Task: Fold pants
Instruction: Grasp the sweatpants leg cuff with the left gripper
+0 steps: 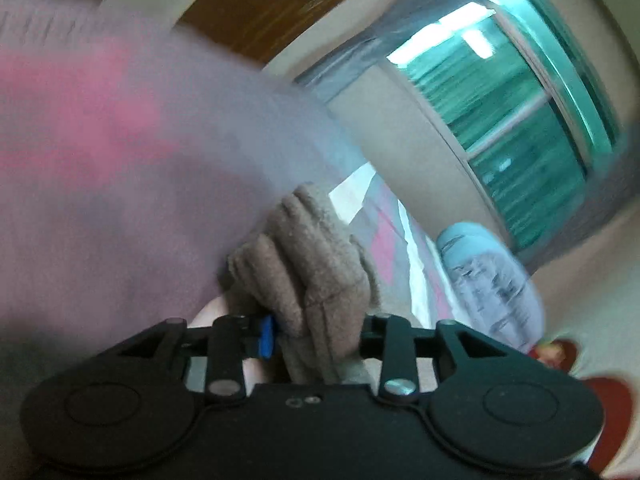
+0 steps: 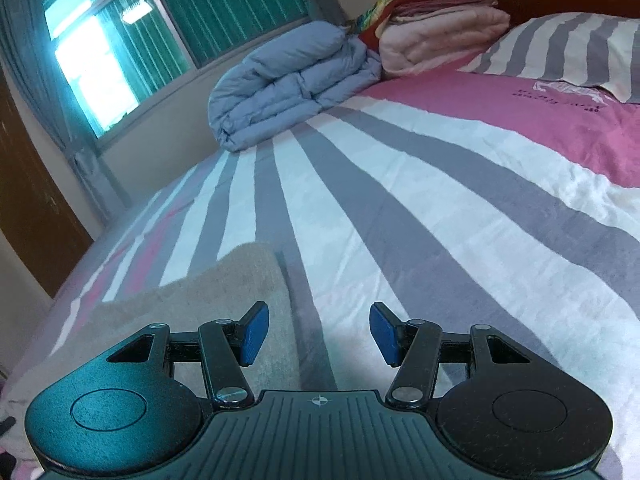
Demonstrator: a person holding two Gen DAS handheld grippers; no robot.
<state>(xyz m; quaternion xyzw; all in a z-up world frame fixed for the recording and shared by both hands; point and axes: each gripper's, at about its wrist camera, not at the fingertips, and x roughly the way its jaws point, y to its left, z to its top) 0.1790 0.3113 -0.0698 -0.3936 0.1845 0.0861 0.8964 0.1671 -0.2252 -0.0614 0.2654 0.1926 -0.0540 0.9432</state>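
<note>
The pants are beige fleece. In the left wrist view my left gripper point(image 1: 316, 332) is shut on a bunched wad of the pants point(image 1: 304, 264), lifted off the bed; the view is tilted and blurred. In the right wrist view a flat part of the pants point(image 2: 224, 304) lies on the striped bed at the lower left. My right gripper point(image 2: 318, 332) is open and empty, just above the bed, with its left pad over the right edge of the pants.
The bed cover point(image 2: 440, 200) has grey, white and pink stripes. A folded blue duvet point(image 2: 288, 84), a pink folded blanket point(image 2: 436, 36) and a striped pillow point(image 2: 568, 48) lie at the far side. A window point(image 2: 132, 32) and a wooden door point(image 2: 28, 200) stand to the left.
</note>
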